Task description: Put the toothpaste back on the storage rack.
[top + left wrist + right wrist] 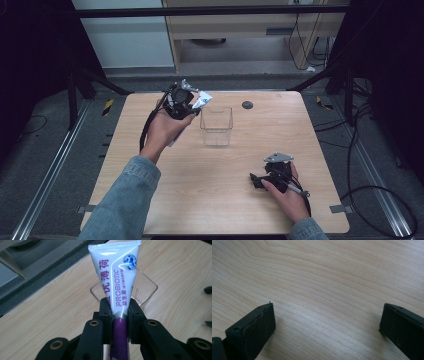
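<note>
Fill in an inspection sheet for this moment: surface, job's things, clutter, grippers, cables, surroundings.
Surface: light wooden table, bare wood grain under the right gripper.
Job's things: white and purple tube gripped near its purple cap end; clear plastic container upright at mid-table, nothing seen in it.
Clutter: small dark round disc near the far edge; otherwise nothing seen.
Grippers: left gripper shut on the tube, raised beside the container; right gripper open, jaws wide apart, low over the table.
Cables: a black cable trails from each gripper; more cables lie on the floor at right.
Surroundings: dark frame, grey floor, wooden furniture behind.
</note>
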`<state>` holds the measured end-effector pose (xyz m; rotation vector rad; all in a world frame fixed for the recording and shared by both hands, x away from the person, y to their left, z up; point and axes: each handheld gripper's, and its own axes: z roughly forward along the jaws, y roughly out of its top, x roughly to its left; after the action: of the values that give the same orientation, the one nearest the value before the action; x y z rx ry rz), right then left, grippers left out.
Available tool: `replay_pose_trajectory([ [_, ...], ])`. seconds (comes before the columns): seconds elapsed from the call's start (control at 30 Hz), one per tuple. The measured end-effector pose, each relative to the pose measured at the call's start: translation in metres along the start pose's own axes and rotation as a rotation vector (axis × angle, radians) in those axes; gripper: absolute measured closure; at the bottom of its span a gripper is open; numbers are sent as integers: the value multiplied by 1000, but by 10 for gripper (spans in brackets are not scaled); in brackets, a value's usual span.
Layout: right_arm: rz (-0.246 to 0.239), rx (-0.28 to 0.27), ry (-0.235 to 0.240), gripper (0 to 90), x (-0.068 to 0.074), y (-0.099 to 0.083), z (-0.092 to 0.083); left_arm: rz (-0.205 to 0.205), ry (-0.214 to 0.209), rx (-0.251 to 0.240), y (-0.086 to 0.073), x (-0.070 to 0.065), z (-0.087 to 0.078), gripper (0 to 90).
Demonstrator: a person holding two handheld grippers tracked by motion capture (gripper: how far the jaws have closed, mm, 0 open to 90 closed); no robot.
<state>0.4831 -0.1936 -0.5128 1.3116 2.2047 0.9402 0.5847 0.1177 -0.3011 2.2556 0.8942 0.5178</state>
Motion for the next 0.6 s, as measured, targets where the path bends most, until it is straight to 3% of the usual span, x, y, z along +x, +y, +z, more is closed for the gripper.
replay_pose_trajectory([
  [0.27, 0, 1, 0, 4, 0, 0, 0, 8, -13, -44, 26, -7, 5, 772],
  [0.6, -6, 1, -3, 4, 0, 0, 0, 18, -24, -75, 56, -3, 17, 771],
])
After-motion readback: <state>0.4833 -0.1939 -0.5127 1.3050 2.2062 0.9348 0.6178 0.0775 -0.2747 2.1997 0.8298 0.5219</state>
